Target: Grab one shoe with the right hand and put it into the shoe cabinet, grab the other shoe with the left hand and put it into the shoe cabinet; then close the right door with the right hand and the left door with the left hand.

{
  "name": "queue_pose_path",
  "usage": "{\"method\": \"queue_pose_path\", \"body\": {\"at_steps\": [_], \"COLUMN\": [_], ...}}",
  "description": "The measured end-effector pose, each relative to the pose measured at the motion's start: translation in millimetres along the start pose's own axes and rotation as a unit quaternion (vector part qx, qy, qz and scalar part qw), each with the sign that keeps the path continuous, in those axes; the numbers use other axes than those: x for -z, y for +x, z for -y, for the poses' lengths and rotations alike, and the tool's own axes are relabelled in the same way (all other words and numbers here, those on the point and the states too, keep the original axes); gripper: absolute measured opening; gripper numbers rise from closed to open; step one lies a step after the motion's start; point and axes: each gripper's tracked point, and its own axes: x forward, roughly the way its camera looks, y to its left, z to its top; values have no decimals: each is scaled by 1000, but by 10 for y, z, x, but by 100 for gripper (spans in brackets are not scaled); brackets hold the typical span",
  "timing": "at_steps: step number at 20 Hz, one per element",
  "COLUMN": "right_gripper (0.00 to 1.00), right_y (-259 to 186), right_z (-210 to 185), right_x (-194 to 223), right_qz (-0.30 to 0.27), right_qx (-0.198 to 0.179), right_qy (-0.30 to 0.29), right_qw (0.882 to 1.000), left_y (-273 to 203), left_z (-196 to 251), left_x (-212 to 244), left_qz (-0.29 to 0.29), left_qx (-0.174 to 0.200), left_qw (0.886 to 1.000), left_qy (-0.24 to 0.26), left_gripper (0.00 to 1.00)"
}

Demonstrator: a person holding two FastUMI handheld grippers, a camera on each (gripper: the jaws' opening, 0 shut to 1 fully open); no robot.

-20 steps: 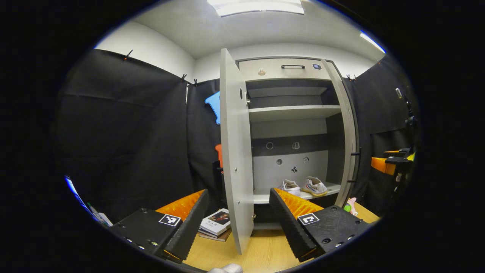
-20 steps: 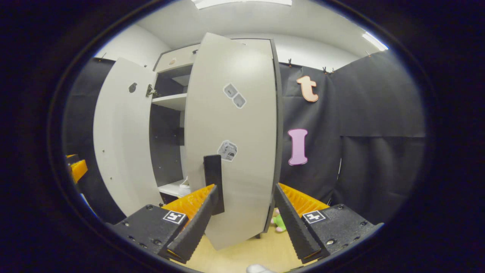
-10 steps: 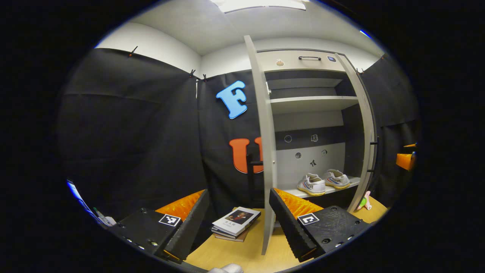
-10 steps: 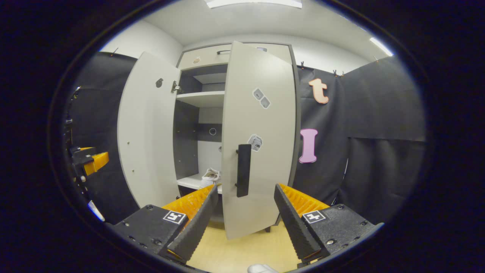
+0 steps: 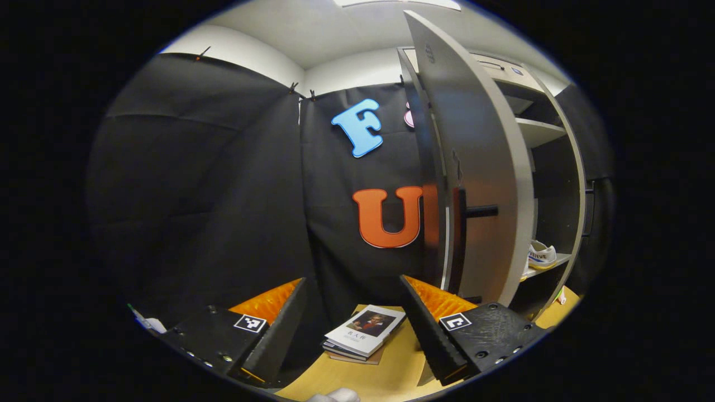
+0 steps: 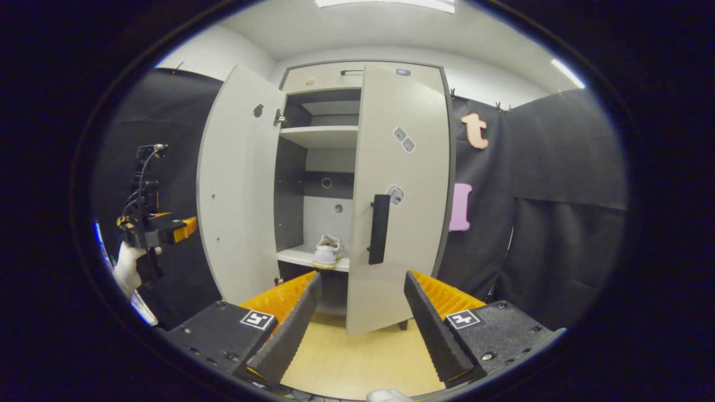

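In the right gripper view the grey shoe cabinet stands ahead. Its left door hangs wide open, and its right door, with a black handle, is swung most of the way shut. One white shoe sits on the low shelf in the gap. My right gripper is open and empty, back from the door. My left gripper is open and empty, left of the left door, facing its outer side and handle. A white shoe shows past the door's edge.
A small stack of books lies on the wooden floor below the left gripper. A gloved hand holds the left gripper far left in the right gripper view. A small toy lies by the cabinet's foot.
The right door has swung most of the way shut and my right gripper has drawn back. My left gripper has moved left, round to the left door's outer side.
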Motion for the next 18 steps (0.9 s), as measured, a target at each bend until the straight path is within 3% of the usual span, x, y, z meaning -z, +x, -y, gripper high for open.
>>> {"method": "queue_pose_path", "body": {"at_steps": [4, 9, 12, 13, 14, 18], "right_gripper": [97, 97, 97, 97, 97, 97], "right_y": [-64, -40, -19, -18, -6, 18], "right_z": [-12, -80, -152, -165, -181, -141], "right_x": [15, 27, 11, 8, 5, -15], "right_qz": [-3, -5, -2, -2, -1, 3], "right_qx": [7, -4, -18, -23, -27, -35], "right_qy": [2, 2, 0, -1, 0, -2], "right_qw": [1000, 1000, 1000, 1000, 1000, 999], "left_y": [95, 108, 91, 79, 62, -31], "left_z": [115, 186, 239, 281, 338, 626], "left_x": [-13, -25, -71, -73, -61, -77], "left_qz": [2, -1, 11, 12, 9, 6], "left_qx": [31, 39, 26, 29, 34, 56], "left_qw": [1000, 999, 999, 999, 999, 998], "left_qy": [-8, 1, 31, 31, 25, 18], "left_gripper": [96, 92, 82, 89, 79, 79]}}
